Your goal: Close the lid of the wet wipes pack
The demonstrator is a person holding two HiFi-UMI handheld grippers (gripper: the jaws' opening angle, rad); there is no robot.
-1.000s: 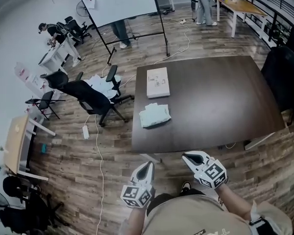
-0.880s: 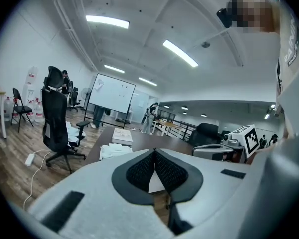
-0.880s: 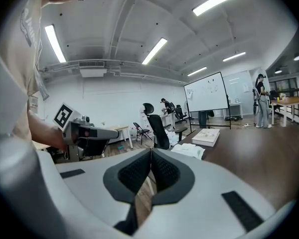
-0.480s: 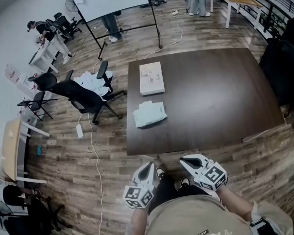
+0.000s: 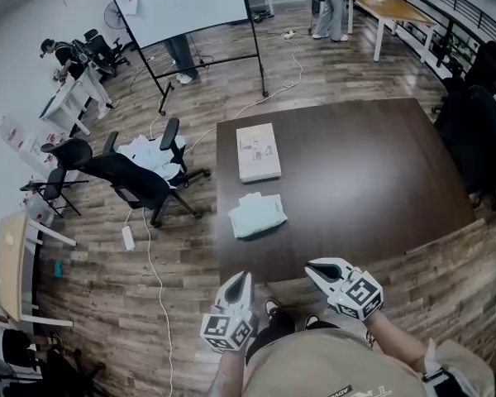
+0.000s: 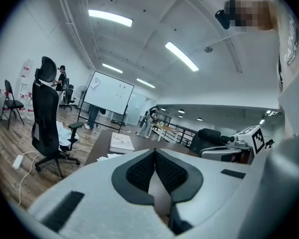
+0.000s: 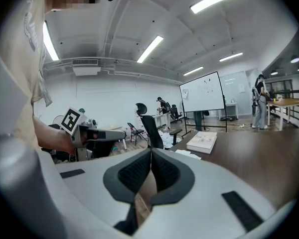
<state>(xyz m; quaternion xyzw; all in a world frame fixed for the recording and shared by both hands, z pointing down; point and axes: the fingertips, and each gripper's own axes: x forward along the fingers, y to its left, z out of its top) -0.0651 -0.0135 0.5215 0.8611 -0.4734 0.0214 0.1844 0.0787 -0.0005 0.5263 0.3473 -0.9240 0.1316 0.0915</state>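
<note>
The wet wipes pack [image 5: 258, 215], pale and soft-looking, lies on the dark brown table [image 5: 355, 180] near its left edge. I cannot make out the state of its lid from here. Both grippers hang off the table, close to my body at its near edge. My left gripper [image 5: 243, 277] is shut with nothing in it, its tip pointing toward the table. My right gripper [image 5: 317, 269] is likewise shut and empty. In the left gripper view the pack [image 6: 107, 157] shows small past the closed jaws. In the right gripper view the pack [image 7: 187, 153] lies far ahead.
A flat white box [image 5: 258, 151] sits on the table beyond the pack. Black office chairs [image 5: 136, 180] stand left of the table, a whiteboard [image 5: 182, 2] behind. A cable and power strip [image 5: 127, 237] lie on the wood floor. People stand far off.
The head view has shifted, so the table sits a little differently in frame. Both grippers stay shut and low in front of my body.
</note>
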